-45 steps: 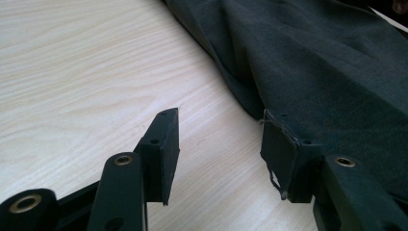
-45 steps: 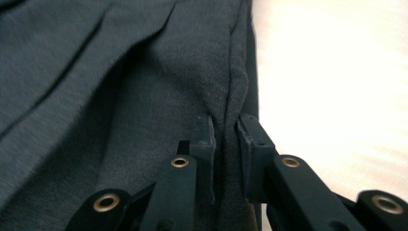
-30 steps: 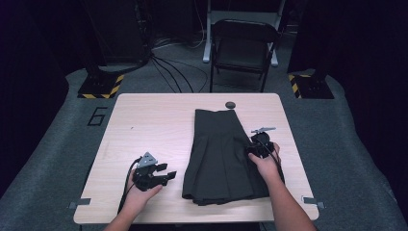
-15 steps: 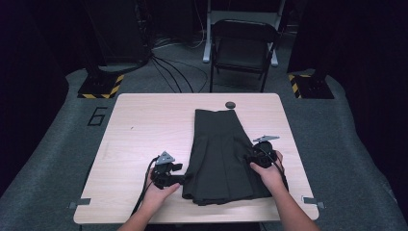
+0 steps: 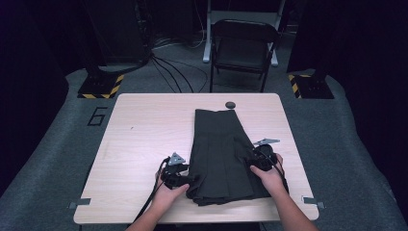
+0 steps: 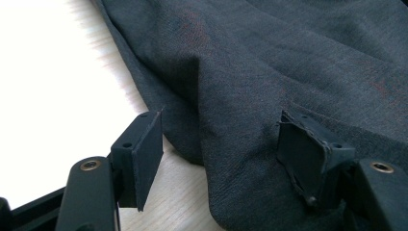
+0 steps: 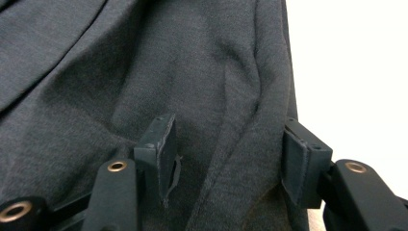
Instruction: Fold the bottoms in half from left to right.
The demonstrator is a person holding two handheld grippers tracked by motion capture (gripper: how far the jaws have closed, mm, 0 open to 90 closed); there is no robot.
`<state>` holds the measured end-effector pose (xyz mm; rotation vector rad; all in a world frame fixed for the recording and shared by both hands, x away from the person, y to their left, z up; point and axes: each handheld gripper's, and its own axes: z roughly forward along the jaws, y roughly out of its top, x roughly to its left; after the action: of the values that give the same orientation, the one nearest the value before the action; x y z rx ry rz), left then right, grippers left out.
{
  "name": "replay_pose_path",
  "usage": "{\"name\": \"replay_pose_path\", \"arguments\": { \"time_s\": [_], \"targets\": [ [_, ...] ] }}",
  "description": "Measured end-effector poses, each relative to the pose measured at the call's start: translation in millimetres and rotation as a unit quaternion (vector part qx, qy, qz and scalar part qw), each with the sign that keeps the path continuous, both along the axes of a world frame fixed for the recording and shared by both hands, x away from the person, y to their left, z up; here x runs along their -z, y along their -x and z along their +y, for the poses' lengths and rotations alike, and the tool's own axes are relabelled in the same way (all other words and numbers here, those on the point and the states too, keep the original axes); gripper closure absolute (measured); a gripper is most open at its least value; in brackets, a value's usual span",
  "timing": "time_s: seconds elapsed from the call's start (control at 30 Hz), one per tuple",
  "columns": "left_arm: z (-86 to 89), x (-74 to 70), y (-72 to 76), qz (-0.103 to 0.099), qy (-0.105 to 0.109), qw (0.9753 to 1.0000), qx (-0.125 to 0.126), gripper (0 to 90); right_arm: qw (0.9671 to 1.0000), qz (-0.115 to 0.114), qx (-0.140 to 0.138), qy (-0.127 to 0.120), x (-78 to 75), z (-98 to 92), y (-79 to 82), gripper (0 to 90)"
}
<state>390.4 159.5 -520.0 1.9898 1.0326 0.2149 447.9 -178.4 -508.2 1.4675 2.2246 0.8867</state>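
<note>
- The pale wood-grain rectangular counter (image 5: 144, 144) carries a dark charcoal pleated fabric garment (image 5: 219, 149), folded into a long panel that runs from the far middle of the counter to its near edge, widening toward the person; it looks like a skirt. A small dark round object (image 5: 230, 104) sits just beyond its far end.
- A second ago the left hand was out on bare wood, well apart from the cloth; it has since slid in to the garment's near left edge. The right hand has drawn back along the right edge toward the near corner. I judge both are lining up to grip the near end, probably for a fold away from the person.
- Both forearms enter from the bottom of the high view, angled inward, wrists low, flanking the garment's near end.
- The left claw (image 5: 177, 174) is released: in the left gripper view (image 6: 219, 151) its jaws stand wide, one over wood, one on cloth, the garment's edge between them.
- The right claw (image 5: 262, 159) is likewise released: in the right gripper view (image 7: 226, 154) its jaws straddle a raised ridge of fabric near the right edge, not yet pinched.
</note>
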Motion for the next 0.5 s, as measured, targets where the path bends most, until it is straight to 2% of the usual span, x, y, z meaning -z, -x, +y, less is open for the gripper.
{"name": "replay_pose_path", "arguments": {
  "time_s": [0.07,0.13,0.17,0.3,0.37,0.43,0.5],
  "targets": [
    [-0.7,0.4,0.1,0.003,-0.006,1.0,0.005,32.3,1.0,-0.005,-0.004,-0.001,1.0,-0.9,0.3,43.0],
    [-2.2,1.4,0.3,0.001,0.0,1.0,-0.002,32.3,1.0,-0.001,-0.002,-0.003,0.8,-0.6,1.0,43.0],
    [-2.2,1.9,-0.3,-0.002,-0.01,0.9999,0.002,32.5,1.0,0.0,-0.004,-0.004,0.9,-1.3,0.7,43.2],
    [-4.7,4.6,-0.1,-0.008,-0.004,0.9999,-0.004,34.0,0.9999,0.003,-0.005,-0.008,1.5,-2.2,0.1,44.2],
    [-4.1,4.9,-0.4,0.0,-0.007,1.0,0.002,36.7,1.0,0.001,-0.006,-0.007,1.8,-1.3,0.5,44.6],
    [-4.2,5.5,-0.4,-0.001,-0.006,0.9999,0.01,41.4,0.9999,0.001,-0.005,-0.009,2.1,-0.4,0.9,46.1],
    [-5.8,6.4,0.4,-0.004,-0.003,1.0,0.006,43.0,0.9999,0.003,-0.009,-0.009,1.8,-0.5,1.1,47.1]
  ]
}}
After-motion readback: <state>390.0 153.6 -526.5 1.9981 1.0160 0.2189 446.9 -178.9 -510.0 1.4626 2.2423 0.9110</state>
